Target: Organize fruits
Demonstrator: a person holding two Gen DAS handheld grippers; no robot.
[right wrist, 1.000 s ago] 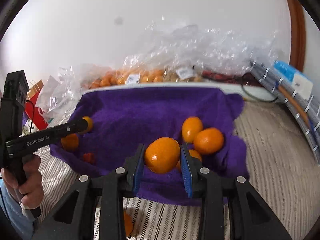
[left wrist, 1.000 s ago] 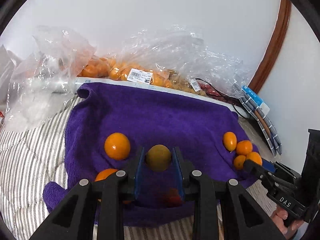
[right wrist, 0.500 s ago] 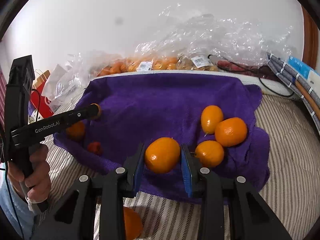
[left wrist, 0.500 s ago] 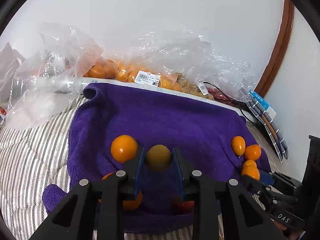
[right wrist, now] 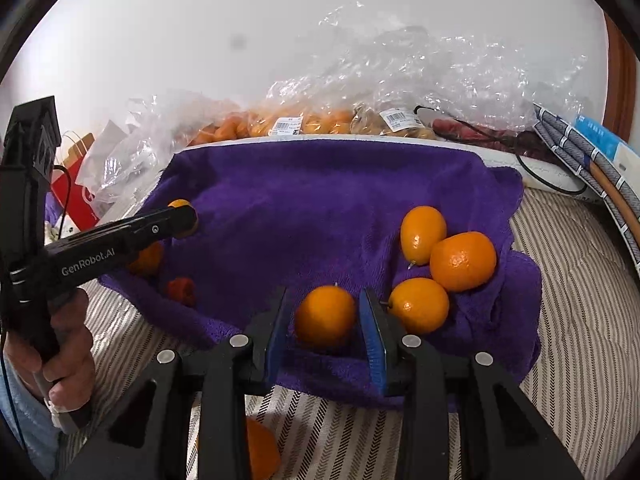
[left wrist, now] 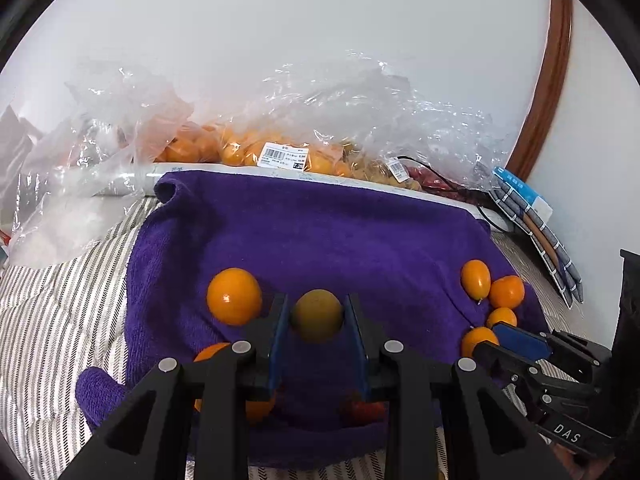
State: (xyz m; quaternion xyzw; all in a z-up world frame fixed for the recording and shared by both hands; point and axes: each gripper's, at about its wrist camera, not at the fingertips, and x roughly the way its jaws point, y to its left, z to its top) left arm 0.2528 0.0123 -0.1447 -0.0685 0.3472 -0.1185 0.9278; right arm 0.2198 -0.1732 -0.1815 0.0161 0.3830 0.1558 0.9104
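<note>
Since half a second ago, my right gripper [right wrist: 325,322] has spread its pads away from the orange fruit [right wrist: 325,316] it was clamping; the fruit now sits on the purple towel [right wrist: 320,200] between the blue pads, with a gap showing on each side. So the right gripper is released, its fingers level and pointing toward the wall, low over the towel's near edge.

My left gripper [left wrist: 316,324] has not let go: it stays clenched on a duller, olive-tinted fruit [left wrist: 317,314], both pads pressed against its sides, held just above the towel. From the right wrist view, the left gripper [right wrist: 182,220] reaches in from the left, angled slightly upward, with the left hand [right wrist: 60,344] wrapped around its black grip.

Just right of the released fruit lies a cluster of three oranges [right wrist: 448,264], touching one another. In the left wrist view, a bright orange [left wrist: 234,296] rests beside the left finger, another sits partly hidden below it, and a small red fruit [left wrist: 362,410] lies near the towel's front edge.

The towel is spread on a striped bedcover [right wrist: 580,340]. Behind it, clear plastic bags [left wrist: 320,120] holding more fruit lie against the white wall.
</note>
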